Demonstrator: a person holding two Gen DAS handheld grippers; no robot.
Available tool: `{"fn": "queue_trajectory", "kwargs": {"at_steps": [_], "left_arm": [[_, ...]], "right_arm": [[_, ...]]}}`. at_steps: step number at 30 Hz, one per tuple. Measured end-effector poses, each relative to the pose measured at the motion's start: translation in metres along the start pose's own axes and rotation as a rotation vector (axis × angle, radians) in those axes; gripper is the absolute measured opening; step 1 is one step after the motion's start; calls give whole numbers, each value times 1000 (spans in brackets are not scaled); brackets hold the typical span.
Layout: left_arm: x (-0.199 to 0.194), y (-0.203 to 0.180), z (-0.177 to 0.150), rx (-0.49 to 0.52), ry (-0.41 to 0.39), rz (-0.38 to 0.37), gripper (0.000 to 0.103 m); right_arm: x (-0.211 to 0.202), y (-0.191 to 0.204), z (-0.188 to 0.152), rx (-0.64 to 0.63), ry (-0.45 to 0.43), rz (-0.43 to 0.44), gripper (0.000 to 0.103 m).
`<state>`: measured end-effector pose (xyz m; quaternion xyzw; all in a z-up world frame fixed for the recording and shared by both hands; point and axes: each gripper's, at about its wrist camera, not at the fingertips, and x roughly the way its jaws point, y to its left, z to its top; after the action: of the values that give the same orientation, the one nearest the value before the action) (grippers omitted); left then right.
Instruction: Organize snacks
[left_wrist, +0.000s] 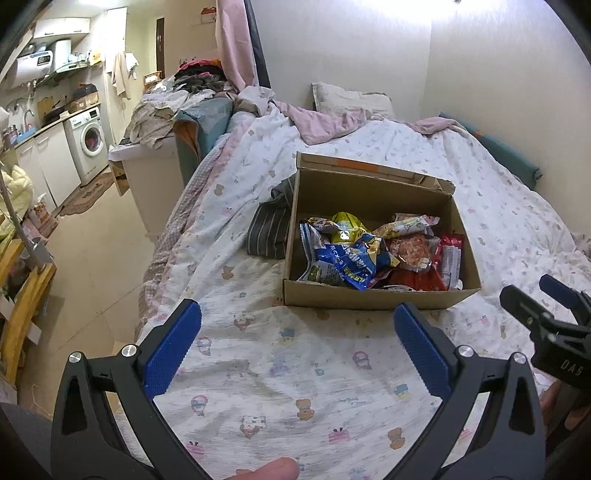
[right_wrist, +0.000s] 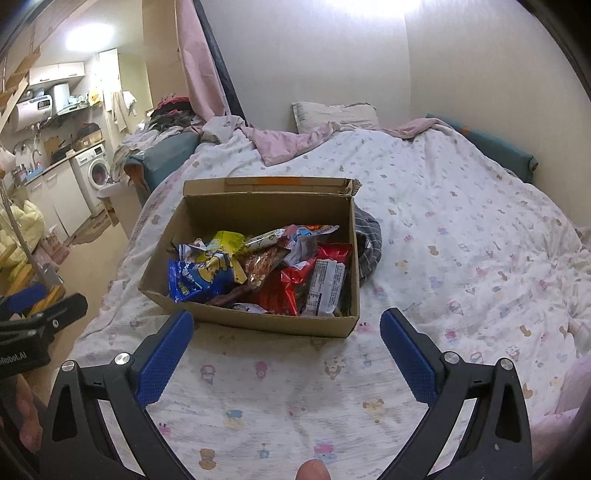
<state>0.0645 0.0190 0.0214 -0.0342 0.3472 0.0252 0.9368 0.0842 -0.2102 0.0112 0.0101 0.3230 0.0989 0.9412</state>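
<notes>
Snacks: a heap of packets (right_wrist: 258, 273) lies inside the cardboard box (right_wrist: 258, 323); a blue bag (left_wrist: 343, 264) is at the left of the heap, red packets (right_wrist: 295, 288) at the right.
Box: it stands open on the bed cover (right_wrist: 443, 229), at 12 o'clock from both tongs and near them.
Striped cloth: a grey folded piece (left_wrist: 267, 230) lies touching the far side of the box.
Left gripper (left_wrist: 297, 347): the jaws are spread wide and hold nothing, above the cover.
Right gripper (right_wrist: 286, 354): also spread wide, nothing between the blue pads (right_wrist: 406, 360).
Pillow (right_wrist: 336, 114): at the wall, 12 o'clock, well apart from the box.
</notes>
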Motion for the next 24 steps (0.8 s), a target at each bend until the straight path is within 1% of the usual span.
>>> {"fn": "queue_trajectory", "kwargs": {"at_steps": [9,24], "left_arm": [[1,-6,0,14,6,1,103],[2,-6,-1,8,15,0,103]], "right_arm": [[0,-4,1,26,5,-4,103],[1,-5,0,30,12,0,103]]}}
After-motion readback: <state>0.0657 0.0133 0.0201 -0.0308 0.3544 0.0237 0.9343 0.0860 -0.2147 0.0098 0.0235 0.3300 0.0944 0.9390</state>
